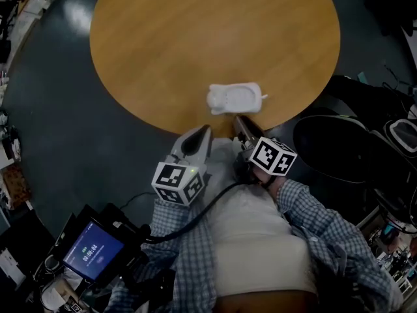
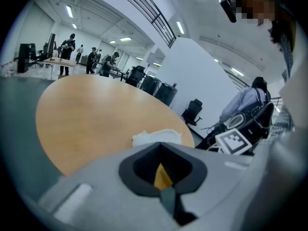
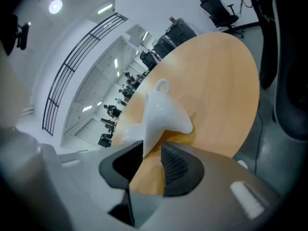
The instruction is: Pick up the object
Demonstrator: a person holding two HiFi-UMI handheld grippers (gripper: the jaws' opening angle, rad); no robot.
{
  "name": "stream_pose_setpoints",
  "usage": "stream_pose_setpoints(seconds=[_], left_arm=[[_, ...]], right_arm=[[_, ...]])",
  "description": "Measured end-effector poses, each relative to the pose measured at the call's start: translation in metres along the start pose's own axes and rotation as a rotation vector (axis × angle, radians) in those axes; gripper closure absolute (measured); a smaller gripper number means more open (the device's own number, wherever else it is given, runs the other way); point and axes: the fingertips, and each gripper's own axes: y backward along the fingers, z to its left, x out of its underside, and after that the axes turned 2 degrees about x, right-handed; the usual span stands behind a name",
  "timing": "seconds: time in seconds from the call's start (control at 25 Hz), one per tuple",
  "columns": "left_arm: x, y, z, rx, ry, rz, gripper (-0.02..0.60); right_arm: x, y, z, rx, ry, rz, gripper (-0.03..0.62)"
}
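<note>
— Two grippers sit low at the near edge of the round table (image 1: pixel 195 31), and the white object (image 1: pixel 234 98) rests on the wood just inside that edge. What's the right gripper (image 1: pixel 238 120) up to?

— Its jaws stand apart, nothing clamped. In the right gripper view the object's narrow end points straight at the gap, just ahead of the pads. The left gripper (image 1: pixel 206 130) hangs beside it, jaws together on nothing.

— So which step is this?

— Hard call. The object is flat on the table with open jaws at its end. That fits a reach about to close, and equally a set-down just let go. Lifted, it is not.

— And what would a grip from here call for?

— I'd judge the pads must straddle that narrow end squarely. It tapers, so a hold too near the tip could slide off.

— Describe the thing.

— Glossy white, smooth like glazed ceramic, with a wide flaring body and a small loop at the far end. Slippery, I'd guess.
</note>
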Motion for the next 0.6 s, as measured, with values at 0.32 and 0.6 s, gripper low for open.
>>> stream_pose_setpoints(seconds=[0.32,0.6], left_arm=[[0.006,0.006,0.008,-0.029,0.004,0.007,0.578],[0.008,0.006,0.008,-0.04,0.011,0.02,0.578]], right_arm=[[-0.003,-0.021,0.004,-0.042,-0.138,-0.08,0.414],[-0.018,-0.026,-0.003,-0.004,-0.206,-0.139,0.436]])
